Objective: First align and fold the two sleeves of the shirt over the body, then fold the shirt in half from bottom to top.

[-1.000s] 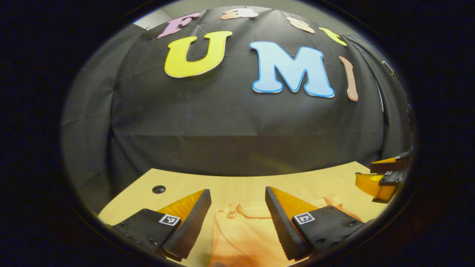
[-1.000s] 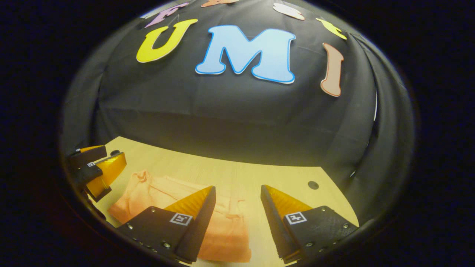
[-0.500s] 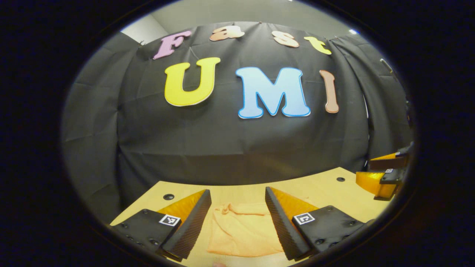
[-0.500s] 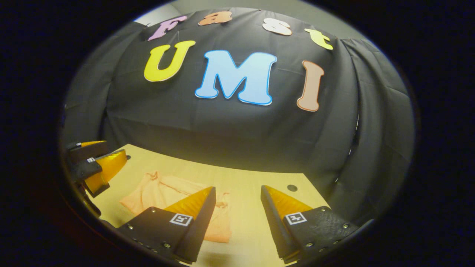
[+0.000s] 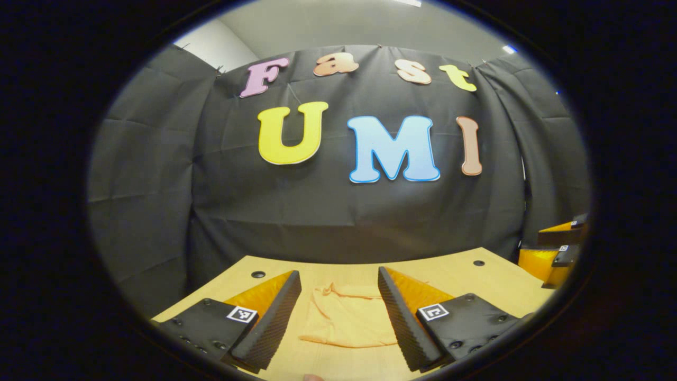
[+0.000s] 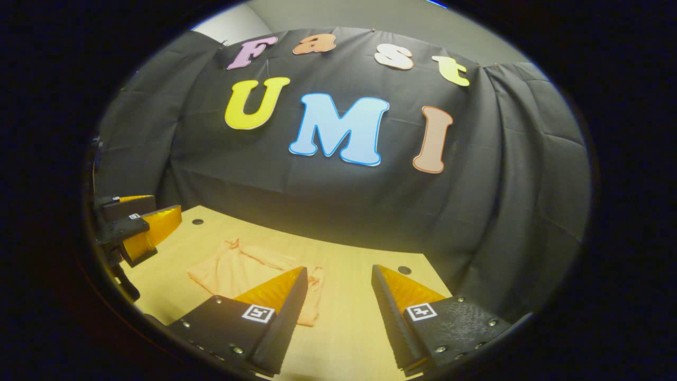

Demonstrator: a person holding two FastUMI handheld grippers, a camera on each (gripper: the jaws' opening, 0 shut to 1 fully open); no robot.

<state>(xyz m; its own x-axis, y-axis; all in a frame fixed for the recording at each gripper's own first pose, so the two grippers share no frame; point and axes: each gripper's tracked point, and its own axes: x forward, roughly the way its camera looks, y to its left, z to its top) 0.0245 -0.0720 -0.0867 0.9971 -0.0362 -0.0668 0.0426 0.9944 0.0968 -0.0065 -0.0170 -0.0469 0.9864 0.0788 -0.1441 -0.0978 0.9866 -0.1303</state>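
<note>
- Shirt (image 5: 349, 320): peach cloth, lying flat on the tabletop as a compact folded bundle, nearer the front edge than the back edge. In the right gripper view (image 6: 248, 267) it sits toward the left side, well apart from the right edge. Judged from its shape, sleeves and bottom-to-top fold look done.
- Left gripper (image 5: 338, 312): your fingers stand wide apart, holding nothing, raised off the cloth. The shirt shows between them but is not touched. In the right gripper view this gripper (image 6: 138, 228) hangs over the left edge, clear of the shirt.
- Right gripper (image 6: 338, 309): fingers spread open, empty, above the bare tabletop just beside the shirt's right side. In the left gripper view it (image 5: 552, 254) sits out by the right edge.
- Tabletop (image 6: 349, 338): pale wood with small round holes near the back corners (image 6: 404, 270).
- Step in hand, as a judgement: release and withdrawal. Lift both grippers straight up and back so no finger drags a layer and opens the fold.
- Check before you finish: the bundle's far edge looks slightly rumpled. If you tidy it, press down lightly with open fingers; do not pinch, since thin cloth slides and shifts easily.
</note>
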